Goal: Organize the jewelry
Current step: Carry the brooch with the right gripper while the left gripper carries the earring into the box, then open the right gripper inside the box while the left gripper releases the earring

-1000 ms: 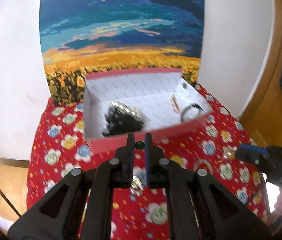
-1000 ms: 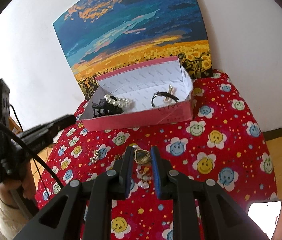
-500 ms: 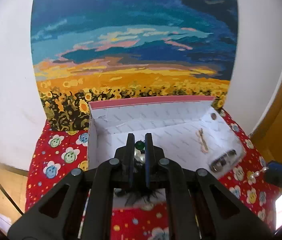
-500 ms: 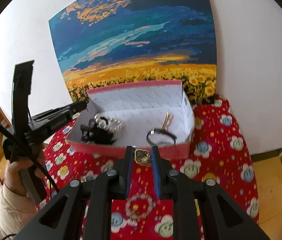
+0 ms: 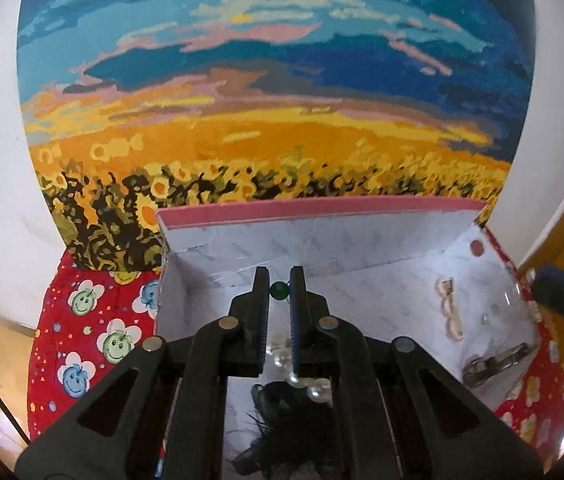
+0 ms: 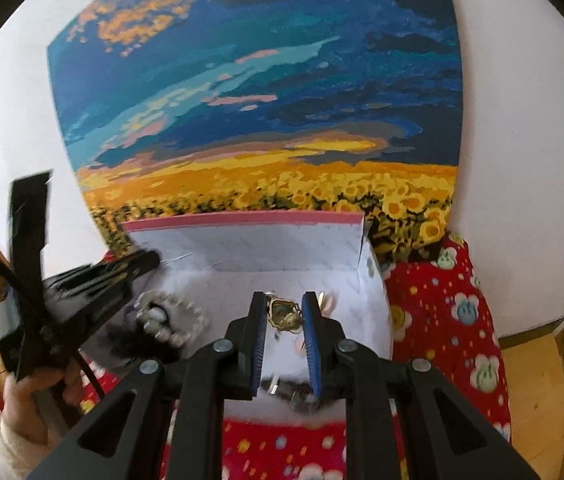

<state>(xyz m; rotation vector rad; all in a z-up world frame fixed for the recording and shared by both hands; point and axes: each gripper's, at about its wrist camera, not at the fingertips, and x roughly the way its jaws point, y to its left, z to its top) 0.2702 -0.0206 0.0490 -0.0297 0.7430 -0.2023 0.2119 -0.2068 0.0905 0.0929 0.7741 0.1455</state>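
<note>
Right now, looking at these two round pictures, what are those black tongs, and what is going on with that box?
There is no robot here: a person holds a two-finger clamp in each hand, and a wide-angle camera on each clamp looks forward along its fingers. One picture comes from the left clamp, the other from the right.

Both hang over a pink box with a white inside, standing on a red smiley-flower cloth before a sunflower painting. In the box lie a pearl string, a black tuft, a slim clip and a ring-shaped metal piece.

The left gripper pinches a piece with a small green bead. The right gripper pinches a gold-framed pendant. In the right view you also see the left clamp and the hand holding it.
</note>
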